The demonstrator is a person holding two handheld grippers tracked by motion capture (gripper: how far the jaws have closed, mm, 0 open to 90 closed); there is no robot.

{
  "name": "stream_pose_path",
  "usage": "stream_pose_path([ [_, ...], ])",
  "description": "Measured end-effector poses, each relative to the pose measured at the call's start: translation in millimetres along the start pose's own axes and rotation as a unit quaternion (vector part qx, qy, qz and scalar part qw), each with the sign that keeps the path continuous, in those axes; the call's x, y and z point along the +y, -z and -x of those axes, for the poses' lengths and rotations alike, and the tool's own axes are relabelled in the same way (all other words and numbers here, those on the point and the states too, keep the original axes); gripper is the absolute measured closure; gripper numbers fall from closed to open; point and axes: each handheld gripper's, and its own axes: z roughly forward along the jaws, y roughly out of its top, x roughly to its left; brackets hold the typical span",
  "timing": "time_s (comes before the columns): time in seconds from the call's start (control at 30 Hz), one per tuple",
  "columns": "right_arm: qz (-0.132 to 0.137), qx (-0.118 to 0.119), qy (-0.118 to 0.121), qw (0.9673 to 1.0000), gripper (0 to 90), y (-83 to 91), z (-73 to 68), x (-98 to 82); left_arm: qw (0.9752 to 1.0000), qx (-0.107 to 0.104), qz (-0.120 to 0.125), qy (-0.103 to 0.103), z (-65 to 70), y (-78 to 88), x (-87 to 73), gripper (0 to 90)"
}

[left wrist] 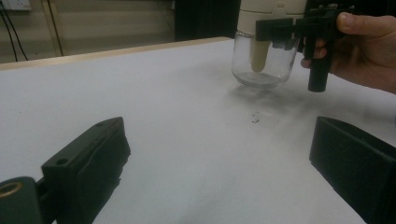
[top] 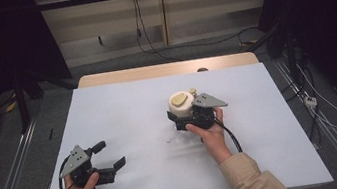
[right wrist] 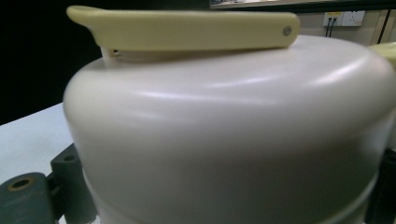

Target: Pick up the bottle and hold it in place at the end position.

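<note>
Wide bare white counter (top: 123,111) lies all around both claws, its edges well off. The right claw (top: 186,117) is clamped on the jar (left wrist: 264,65), just ahead of it: clear rounded glass below, smooth cream lid (right wrist: 233,126), flat yellow lever. The left claw (top: 110,159) rests with jaws spread wide, holding nothing.

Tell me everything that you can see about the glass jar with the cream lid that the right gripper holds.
The clear glass jar with the cream plastic lid has a rounded, transparent lower body and a smooth, domed lid. A flat pale yellow lever lies across the lid's top, fixed by a small pin. A cream tube hangs inside the glass. The jar stands upright on the white table, right of centre. The right gripper clamps it near the lid's lower edge, one black jaw on each side.
</note>
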Motion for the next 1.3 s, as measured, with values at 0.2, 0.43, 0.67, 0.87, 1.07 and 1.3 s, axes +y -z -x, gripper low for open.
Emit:
stream_pose_path([
  [0.2,0.000,0.000,0.011,0.9999,6.6,-3.5,-0.9,1.7,1.0000,0.001,0.000,0.001,-0.1,0.1,-0.2,3.8],
  [0.43,0.000,0.002,0.010,0.9999,6.6,-9.5,-2.6,2.6,1.0000,0.000,0.002,0.003,0.4,0.1,-0.5,3.8],
  [0.67,-0.004,0.001,0.013,0.9999,6.6,-14.6,-2.6,1.9,1.0000,0.001,0.002,0.003,-0.3,0.9,-1.0,3.8],
  [0.87,-0.002,0.002,0.012,0.9999,6.6,-18.0,-3.1,1.5,1.0000,0.002,0.002,0.003,-0.3,1.1,-1.1,3.8],
  [1.07,-0.004,-0.001,0.011,0.9999,6.6,-20.3,-2.0,-0.2,1.0000,0.001,0.001,0.002,0.1,0.6,-1.0,3.8],
  [1.3,-0.007,-0.002,0.008,0.9999,6.6,-23.3,-1.3,-2.2,1.0000,0.001,0.001,0.003,0.0,0.6,-1.2,3.8],
])
